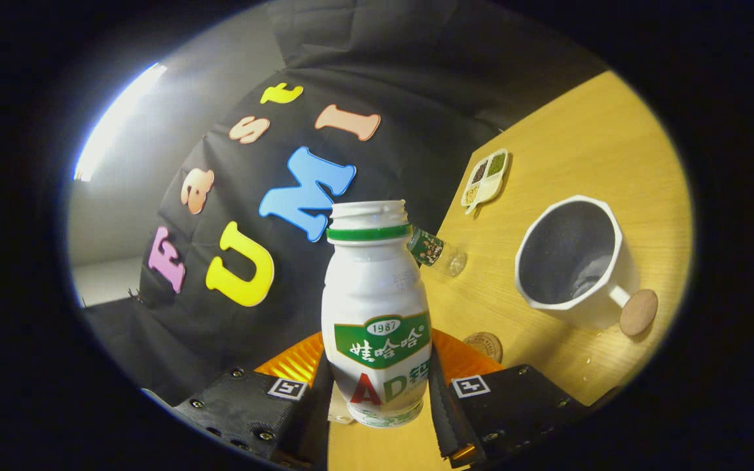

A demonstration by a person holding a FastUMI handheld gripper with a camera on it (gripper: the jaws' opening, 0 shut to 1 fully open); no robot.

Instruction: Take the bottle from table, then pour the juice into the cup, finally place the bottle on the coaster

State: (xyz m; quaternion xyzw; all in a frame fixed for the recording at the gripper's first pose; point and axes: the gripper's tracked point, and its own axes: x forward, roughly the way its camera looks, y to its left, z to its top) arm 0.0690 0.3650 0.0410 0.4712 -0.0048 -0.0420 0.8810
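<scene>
Light wood-grain table (586,150) against black cloth wall, gripper (377,392) clamped on smooth white open-topped plastic bottle (377,307), faceted white cup (573,261) right, round cork coaster (484,345) near the fingers.

The gripper (380,392) has both fingers pressed on the bottle (377,307), lifted above the desk (586,144). Beyond it, bare wood lies open between the cup (570,261) and a small tipped jar (439,252). A divided dish (485,178) sits near the far edge. A round coaster (484,345) lies just beside the fingers, another (639,313) touching the cup's handle.
</scene>
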